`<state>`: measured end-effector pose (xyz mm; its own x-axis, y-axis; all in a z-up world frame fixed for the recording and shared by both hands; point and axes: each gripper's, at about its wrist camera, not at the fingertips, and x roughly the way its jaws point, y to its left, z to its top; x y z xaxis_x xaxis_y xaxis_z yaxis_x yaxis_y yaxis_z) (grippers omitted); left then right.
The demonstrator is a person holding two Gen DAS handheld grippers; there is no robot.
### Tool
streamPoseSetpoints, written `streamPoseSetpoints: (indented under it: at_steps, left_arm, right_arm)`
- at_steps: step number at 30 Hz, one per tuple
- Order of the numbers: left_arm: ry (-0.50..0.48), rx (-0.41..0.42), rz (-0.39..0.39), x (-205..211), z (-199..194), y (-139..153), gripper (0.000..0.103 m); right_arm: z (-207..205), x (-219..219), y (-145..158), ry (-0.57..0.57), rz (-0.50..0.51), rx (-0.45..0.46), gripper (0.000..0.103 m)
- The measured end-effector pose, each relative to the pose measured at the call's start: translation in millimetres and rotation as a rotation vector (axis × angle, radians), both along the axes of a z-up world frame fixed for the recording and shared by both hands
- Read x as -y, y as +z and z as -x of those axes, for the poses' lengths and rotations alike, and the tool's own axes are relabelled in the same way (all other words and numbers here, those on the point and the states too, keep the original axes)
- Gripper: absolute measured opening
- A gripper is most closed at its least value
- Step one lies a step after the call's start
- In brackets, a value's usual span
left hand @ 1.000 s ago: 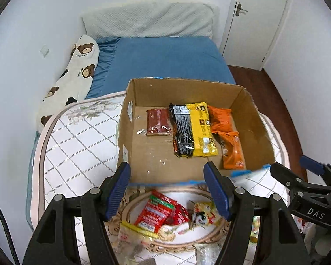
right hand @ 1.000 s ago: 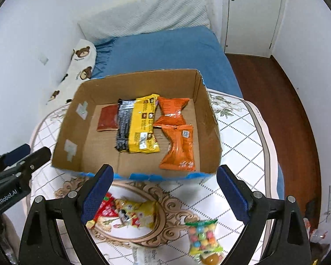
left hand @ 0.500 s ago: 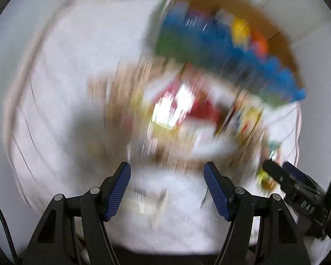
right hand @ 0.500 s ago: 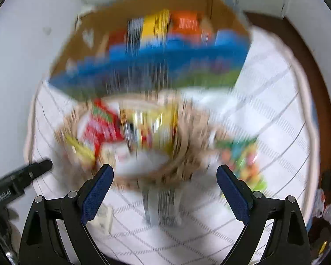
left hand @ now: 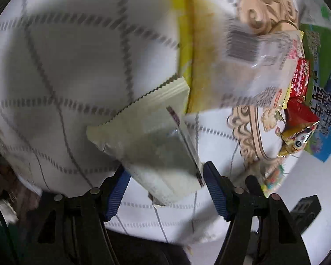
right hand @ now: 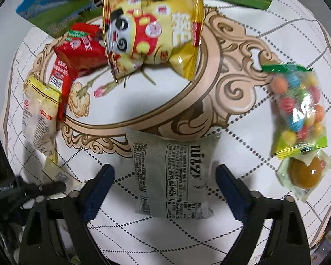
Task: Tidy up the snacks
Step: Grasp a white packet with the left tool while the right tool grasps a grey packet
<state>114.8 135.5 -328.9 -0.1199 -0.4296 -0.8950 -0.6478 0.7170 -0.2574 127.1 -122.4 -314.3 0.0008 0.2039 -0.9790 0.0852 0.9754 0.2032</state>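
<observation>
**Both grippers down over the loose snacks**

A second ago you looked across into the cardboard box; now both cameras point down at the quilted bench cloth (right hand: 242, 132). Your left gripper (left hand: 164, 187) is released, its jaws either side of a pale cream wafer packet (left hand: 147, 145), not yet clamped. Your right gripper (right hand: 164, 190) is released too, straddling a grey wrapped snack (right hand: 172, 176). Beyond it lie a yellow panda bag (right hand: 152, 33), a red packet (right hand: 79, 53) and a candy bag (right hand: 298, 108). The box (right hand: 55, 13) shows only its printed outer wall. Judged from this, two pickups are about to start; several snacks remain unsorted.
</observation>
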Motion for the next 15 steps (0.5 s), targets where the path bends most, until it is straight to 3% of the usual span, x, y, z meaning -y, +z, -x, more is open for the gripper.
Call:
streamPoseSetpoints:
  at_steps: [1,4,8,12,15]
  left_arm:
    - [-0.037,0.018,-0.034,5,-7,0,0.064]
    - [-0.228,0.101,-0.163,34,-22,14,0.063]
    - [-0.555,0.188,-0.304,90,-32,23,0.063]
    - [-0.800,0.209,-0.325,140,-32,17,0.063]
    - [-0.768,0.174,-0.276,146,-38,9,0.065]
  right_arm:
    - [2,-2,-3,0.003,0.001,-0.004,0.071]
    - [11,-2,-3,0.022,0.028,0.024,0.061]
    - [25,-1,-3,0.065,0.057,0.021,0.060]
    - [43,5,-6,0.096,0.072,-0.004,0.060]
    - [51,13,-6,0.083,0.058,-0.019,0.061]
